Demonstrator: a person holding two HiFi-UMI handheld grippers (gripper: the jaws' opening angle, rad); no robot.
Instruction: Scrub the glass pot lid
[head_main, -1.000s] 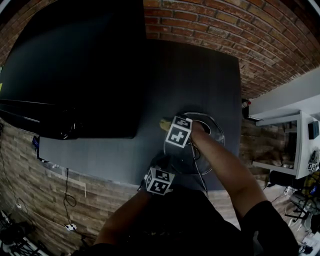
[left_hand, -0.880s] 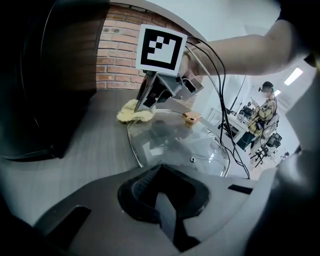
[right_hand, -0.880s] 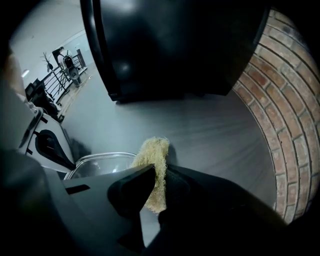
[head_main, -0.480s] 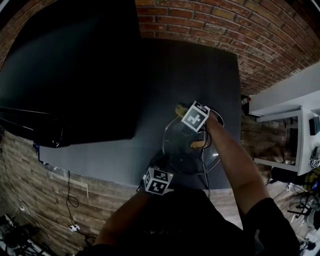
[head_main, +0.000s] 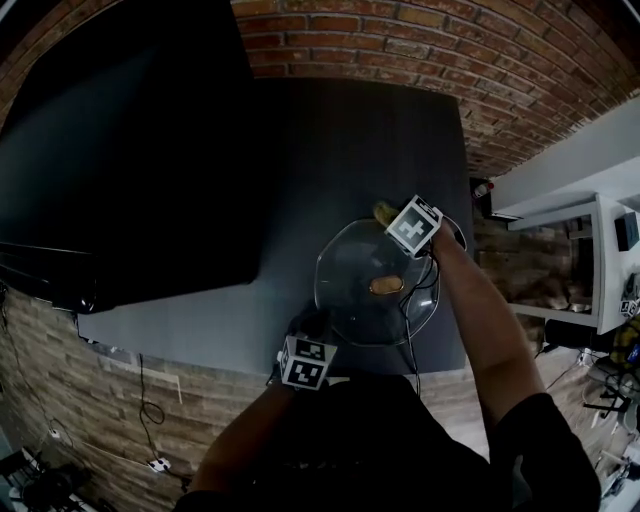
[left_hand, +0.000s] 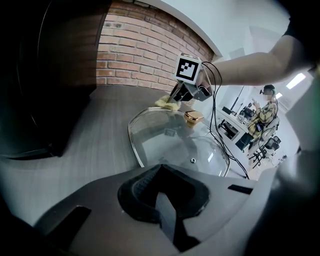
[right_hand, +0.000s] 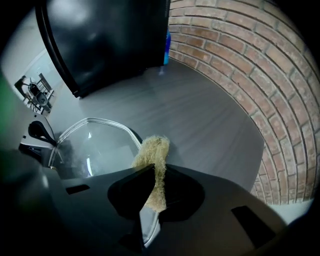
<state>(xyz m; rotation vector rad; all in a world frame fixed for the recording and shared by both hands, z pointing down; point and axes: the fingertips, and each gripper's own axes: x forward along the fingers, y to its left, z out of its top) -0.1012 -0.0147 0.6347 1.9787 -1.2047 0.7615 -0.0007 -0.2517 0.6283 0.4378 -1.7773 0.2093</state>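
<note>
The glass pot lid (head_main: 352, 290) with a gold knob (head_main: 386, 286) lies over the near right part of the dark table (head_main: 360, 140). My left gripper (head_main: 312, 325) is at the lid's near rim, and its jaws look shut on that rim (left_hand: 150, 167). My right gripper (head_main: 392, 216) is shut on a yellowish scrub sponge (head_main: 383, 211), which presses on the lid's far rim. In the right gripper view the sponge (right_hand: 152, 160) sticks out between the jaws over the lid's edge (right_hand: 95, 137). The left gripper view shows the right gripper (left_hand: 176, 100) beyond the knob (left_hand: 193, 116).
A large black screen (head_main: 130, 150) covers the table's left side. A brick wall (head_main: 420, 50) runs behind. A cable (head_main: 408, 330) trails from the right gripper over the lid. White furniture (head_main: 570, 230) stands at right, past the table's edge. A person (left_hand: 265, 107) is far off.
My right gripper has swept with the sponge from the lid's left side across to its far right rim. The left gripper has stayed at the near rim.
</note>
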